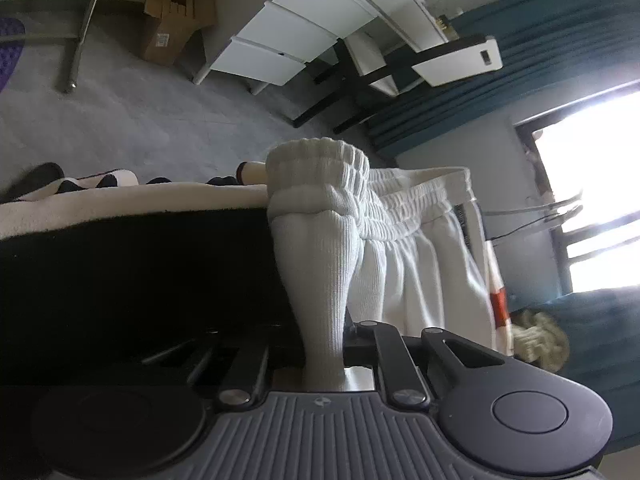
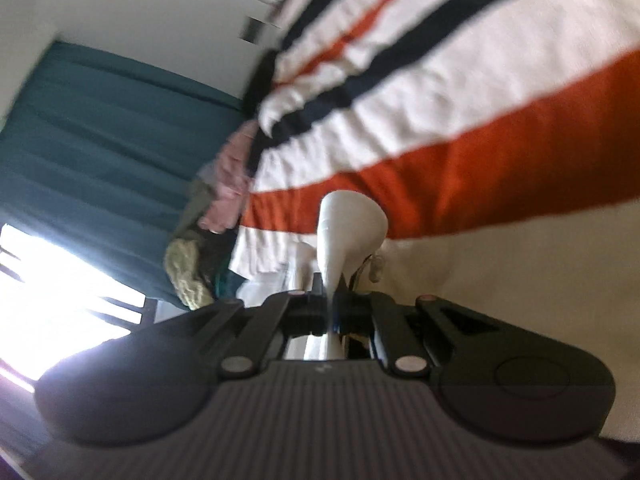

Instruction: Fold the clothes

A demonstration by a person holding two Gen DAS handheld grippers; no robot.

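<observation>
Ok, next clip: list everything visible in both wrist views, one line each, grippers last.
white shorts: one, white with orange and dark stripes, held up between both grippers
cardboard box: one, brown, on the floor by the wall
drawer unit: one, white, by the wall
curtain: one, teal, beside the window
window: one, bright
left gripper: shut on the waistband
right gripper: shut on white fabric

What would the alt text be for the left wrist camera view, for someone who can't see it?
The left gripper is shut on a bunched fold of a white ribbed garment, its elastic waistband raised in front of the camera. Behind are a grey floor, a white drawer unit, teal curtains and a bright window.
</observation>
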